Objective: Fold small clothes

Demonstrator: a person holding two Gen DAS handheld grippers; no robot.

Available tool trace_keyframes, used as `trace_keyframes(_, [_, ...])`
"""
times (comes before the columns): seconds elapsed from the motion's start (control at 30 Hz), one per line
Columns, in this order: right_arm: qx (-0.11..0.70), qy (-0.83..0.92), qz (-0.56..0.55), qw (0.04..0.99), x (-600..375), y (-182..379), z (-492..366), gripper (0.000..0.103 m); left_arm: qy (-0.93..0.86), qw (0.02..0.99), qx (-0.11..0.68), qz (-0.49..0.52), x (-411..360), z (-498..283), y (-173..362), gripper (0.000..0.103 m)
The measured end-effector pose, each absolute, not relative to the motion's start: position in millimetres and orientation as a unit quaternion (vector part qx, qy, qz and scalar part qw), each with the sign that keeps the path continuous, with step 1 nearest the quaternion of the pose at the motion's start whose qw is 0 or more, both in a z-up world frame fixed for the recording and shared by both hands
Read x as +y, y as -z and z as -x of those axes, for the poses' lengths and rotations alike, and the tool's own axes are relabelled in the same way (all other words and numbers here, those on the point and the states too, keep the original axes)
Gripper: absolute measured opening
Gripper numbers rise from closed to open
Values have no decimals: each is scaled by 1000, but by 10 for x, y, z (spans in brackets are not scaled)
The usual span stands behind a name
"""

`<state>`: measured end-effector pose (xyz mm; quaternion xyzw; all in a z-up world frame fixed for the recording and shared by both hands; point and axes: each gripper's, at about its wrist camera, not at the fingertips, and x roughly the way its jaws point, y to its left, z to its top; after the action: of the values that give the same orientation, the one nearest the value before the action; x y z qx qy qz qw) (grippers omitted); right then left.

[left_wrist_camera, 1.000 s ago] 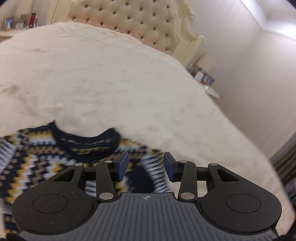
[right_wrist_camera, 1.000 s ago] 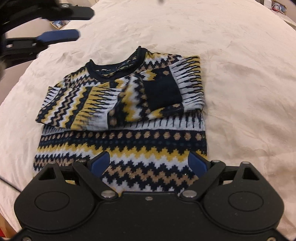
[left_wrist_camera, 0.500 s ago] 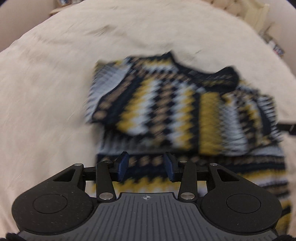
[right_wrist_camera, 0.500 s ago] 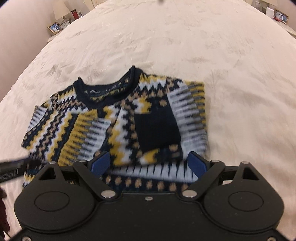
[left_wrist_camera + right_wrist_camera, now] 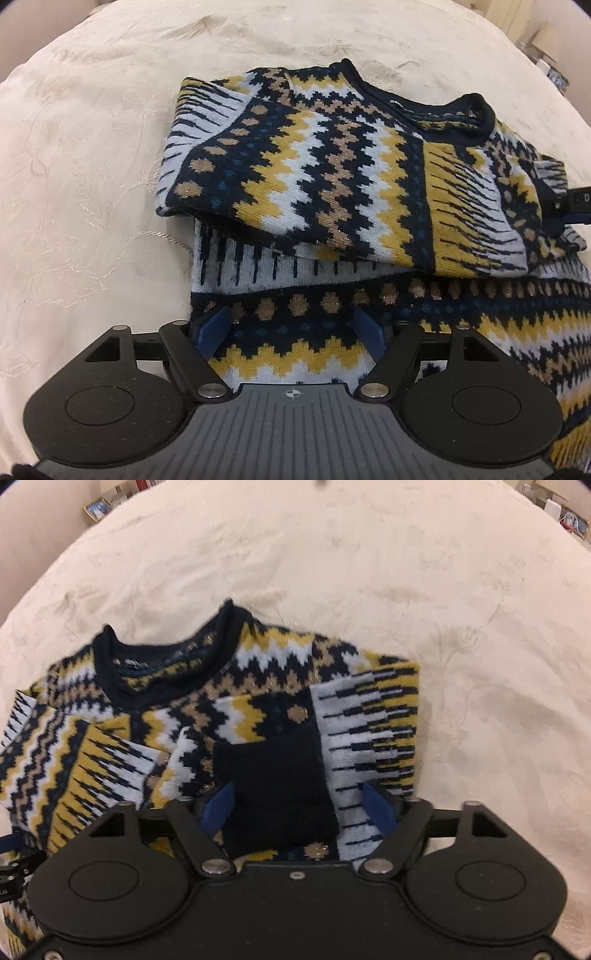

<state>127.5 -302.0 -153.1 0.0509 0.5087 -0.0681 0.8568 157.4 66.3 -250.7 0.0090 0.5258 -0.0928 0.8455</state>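
Through my left wrist camera, my left gripper (image 5: pixel 291 330) stood with jaws apart, having just widened, nothing pinched; the patterned sweater (image 5: pixel 332 177) lay on the cream bedspread (image 5: pixel 81 155) under and ahead of my fingers, its sleeves folded across. Through my right, my right gripper (image 5: pixel 301 806) had just narrowed, jaws still apart, framing the dark cuff (image 5: pixel 277 775).

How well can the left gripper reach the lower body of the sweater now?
Probably yes: the left gripper hovers with jaws apart, just opened wider, over the sweater body; nothing lies between.
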Motion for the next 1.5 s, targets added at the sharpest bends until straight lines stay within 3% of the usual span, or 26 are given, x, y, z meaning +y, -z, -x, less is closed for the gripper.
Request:
trace_keyframes(0.07, [508,65,-43,858,-2975,1502,-1276,52,93,846,525,-7,662,-1570,2509,75])
trace_keyframes(0.13, [512,51,-40,857,-2925,1440,-1281,16,94,846,525,-9,646,-1570,2519,77])
trace_keyframes(0.47, [372,0,-76,925,-2825,263,-842,12,93,849,521,-4,654,-1553,2517,79])
trace_keyframes(0.7, [440,126,-74,886,-3321,754,-849,12,96,847,522,0,688,-1480,2407,79])
trace_keyframes(0.93, [457,124,-67,879,-3306,918,-864,12,82,864,495,-31,745,-1454,2051,79])
trace_keyframes(1.3, [371,40,-76,925,-2905,157,-948,12,-5,876,482,-21,815,-2029,2224,79])
trace_keyframes(1.5, [335,27,-87,938,-2819,-89,-941,12,-87,863,494,68,1226,-2154,2268,80])
